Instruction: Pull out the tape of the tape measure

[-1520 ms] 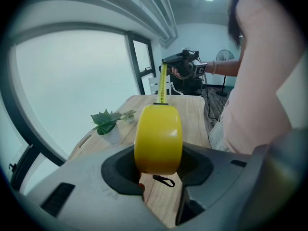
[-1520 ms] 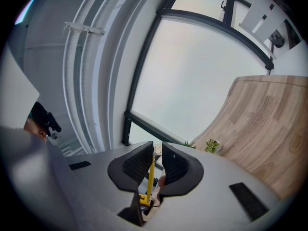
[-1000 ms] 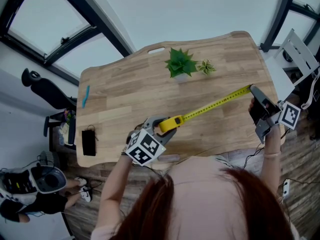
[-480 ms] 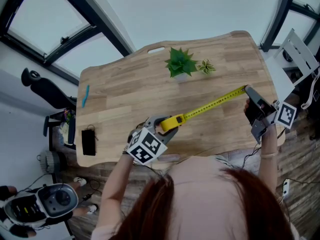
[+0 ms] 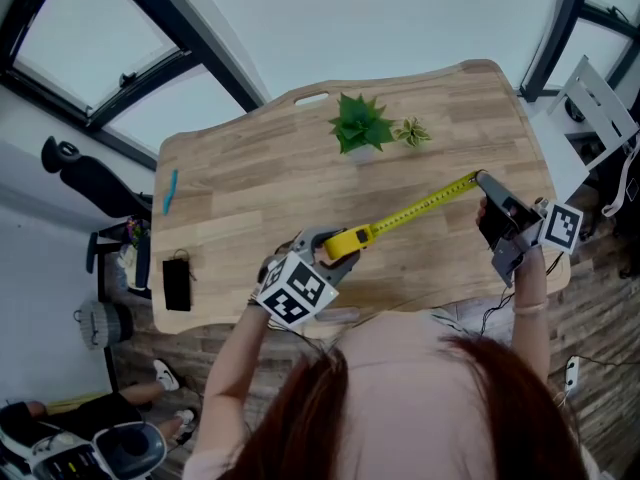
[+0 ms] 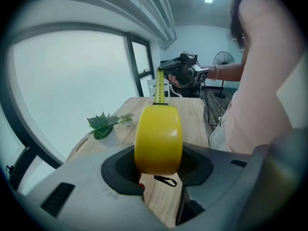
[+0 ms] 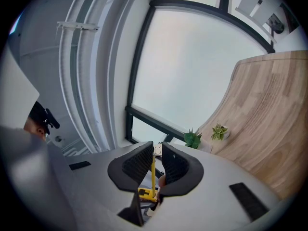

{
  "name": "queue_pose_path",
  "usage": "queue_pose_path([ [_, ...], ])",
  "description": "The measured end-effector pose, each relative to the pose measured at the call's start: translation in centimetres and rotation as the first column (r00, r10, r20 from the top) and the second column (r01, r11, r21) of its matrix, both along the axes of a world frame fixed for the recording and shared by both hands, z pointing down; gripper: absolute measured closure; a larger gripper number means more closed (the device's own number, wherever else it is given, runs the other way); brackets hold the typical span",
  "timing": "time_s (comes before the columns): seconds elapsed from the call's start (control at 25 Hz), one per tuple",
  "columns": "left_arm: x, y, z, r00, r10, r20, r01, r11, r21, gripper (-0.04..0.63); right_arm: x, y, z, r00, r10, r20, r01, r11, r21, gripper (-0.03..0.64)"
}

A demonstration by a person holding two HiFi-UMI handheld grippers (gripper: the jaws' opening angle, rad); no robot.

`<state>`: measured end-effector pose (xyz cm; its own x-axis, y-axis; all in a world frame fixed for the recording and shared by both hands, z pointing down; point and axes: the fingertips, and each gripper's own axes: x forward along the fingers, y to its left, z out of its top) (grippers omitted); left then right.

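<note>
An office: a pale wooden counter (image 5: 250,183) bearing small green potted plants (image 5: 360,126), a black swivel chair (image 5: 90,183) alongside, and large dark-framed windows (image 6: 72,90).

Yellow tape measure (image 5: 347,240) with its tape (image 5: 420,206) pulled out above a wooden table (image 5: 240,183).
The rounded yellow case is clamped in the left gripper (image 5: 330,251) near the table's front edge. The marked yellow blade is stretched straight to the right gripper (image 5: 480,180), where its tip is pinched.
</note>
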<state>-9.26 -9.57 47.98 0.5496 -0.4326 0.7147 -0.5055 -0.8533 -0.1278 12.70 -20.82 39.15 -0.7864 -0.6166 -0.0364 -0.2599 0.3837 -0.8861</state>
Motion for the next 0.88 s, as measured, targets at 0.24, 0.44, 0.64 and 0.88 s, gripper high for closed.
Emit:
queue_pose_path([
  [0.24, 0.2, -0.4, -0.2, 1.0, -0.005, -0.014, 0.005, 1.0, 0.007, 0.43, -1.3, -0.1, 0.3, 1.0, -0.016, 0.004, 0.016, 1.0, -0.005, 0.566],
  [0.44, 0.3, -0.6, -0.4, 1.0, -0.013, -0.025, 0.013, 1.0, 0.009, 0.43, -2.4, -0.1, 0.4, 0.999, -0.033, 0.009, 0.033, 0.999, -0.007, 0.566],
  [0.64, 0.3, -0.7, -0.5, 0.999, -0.021, -0.029, 0.022, 1.0, 0.012, 0.431, -3.5, 0.0, 0.8, 0.999, -0.049, 0.016, 0.05, 0.999, -0.017, 0.566],
  [0.88, 0.4, -0.9, -0.7, 0.999, -0.028, -0.039, 0.029, 0.999, 0.02, 0.43, -4.6, 0.1, 1.0, 0.997, -0.071, 0.018, 0.071, 0.997, -0.021, 0.566],
])
